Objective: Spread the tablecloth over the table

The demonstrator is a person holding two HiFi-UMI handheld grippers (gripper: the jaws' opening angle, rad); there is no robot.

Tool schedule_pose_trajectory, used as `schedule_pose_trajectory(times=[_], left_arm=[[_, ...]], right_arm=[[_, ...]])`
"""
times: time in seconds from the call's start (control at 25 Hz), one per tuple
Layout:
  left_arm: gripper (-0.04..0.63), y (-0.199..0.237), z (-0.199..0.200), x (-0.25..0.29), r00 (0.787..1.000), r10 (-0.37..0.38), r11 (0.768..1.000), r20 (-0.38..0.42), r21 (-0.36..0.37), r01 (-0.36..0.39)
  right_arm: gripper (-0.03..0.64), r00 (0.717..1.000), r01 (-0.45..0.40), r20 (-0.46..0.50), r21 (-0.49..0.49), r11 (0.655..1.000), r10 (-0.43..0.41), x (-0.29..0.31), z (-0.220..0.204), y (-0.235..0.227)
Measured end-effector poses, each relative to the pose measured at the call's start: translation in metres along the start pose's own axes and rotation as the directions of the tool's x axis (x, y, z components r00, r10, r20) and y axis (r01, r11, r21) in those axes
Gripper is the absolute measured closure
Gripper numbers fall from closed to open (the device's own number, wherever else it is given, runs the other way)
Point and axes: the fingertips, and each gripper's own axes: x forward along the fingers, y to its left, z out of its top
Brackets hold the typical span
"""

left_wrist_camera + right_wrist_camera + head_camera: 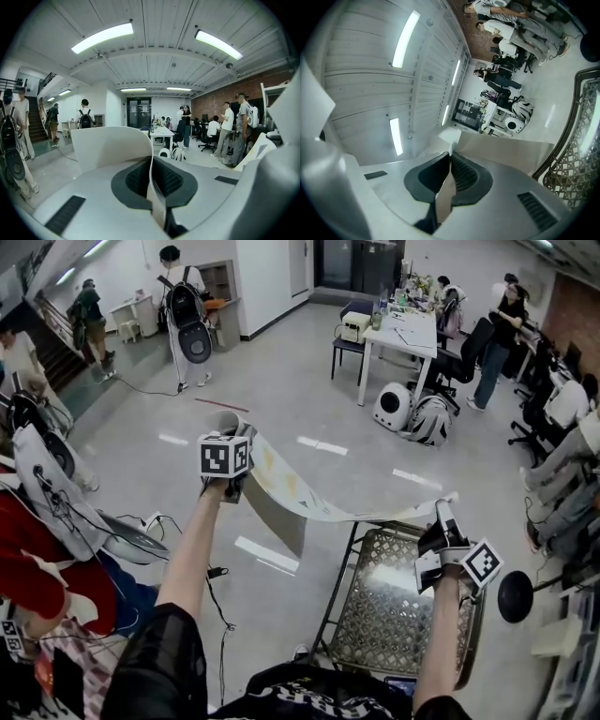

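A pale tablecloth (291, 488) with faint yellow print hangs stretched in the air between my two grippers. My left gripper (230, 486) is raised at the left and shut on one corner of it; the thin sheet (152, 187) runs between its dark pads. Lower at the right, my right gripper (441, 521) is shut on the other corner, and the cloth (446, 187) is pinched between its pads. Under the right gripper stands the small table (375, 615), with a woven lattice top and a dark metal frame. The cloth's middle sags over the table's far edge.
A person in red with cables stands close at the left (47, 559). A black cable lies on the floor (217, 596). A round black stool (516, 596) is right of the table. Farther off are a white desk (403, 334), bags (412, 413), chairs and several people.
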Motion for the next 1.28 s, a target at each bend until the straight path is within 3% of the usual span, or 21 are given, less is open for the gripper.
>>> schedule_pose_trajectory(times=[0.28,0.56,0.68,0.88,1.08,1.28], left_arm=[[0.575,-0.021,-0.005,-0.013,0.996,-0.086,0.990,0.031,-0.111,0.089],[0.575,-0.051,-0.019,-0.041,0.979,-0.192,0.958,0.060,-0.204,0.201],[0.575,-0.104,-0.027,-0.065,0.976,-0.207,0.951,0.068,-0.218,0.217],[0.575,-0.247,-0.036,-0.130,0.977,-0.197,0.957,0.085,-0.200,0.211],[0.575,-0.324,-0.057,-0.186,0.978,-0.163,0.950,0.132,-0.244,0.192],[0.575,-0.389,-0.092,-0.242,0.979,-0.175,0.956,0.100,-0.221,0.194]], right_arm=[[0.594,0.996,0.080,0.048,-0.081,0.994,-0.076,-0.014,0.026,0.018],[0.597,0.981,0.087,0.179,-0.065,0.994,-0.074,-0.057,0.047,0.030],[0.598,0.976,0.104,0.202,-0.079,0.991,-0.087,-0.111,0.081,0.019],[0.598,0.980,0.083,0.190,-0.099,0.992,-0.063,-0.236,0.167,0.005],[0.600,0.983,0.107,0.158,-0.109,0.988,-0.089,-0.318,0.198,-0.018],[0.600,0.980,0.109,0.178,-0.087,0.990,-0.092,-0.389,0.216,-0.042]])
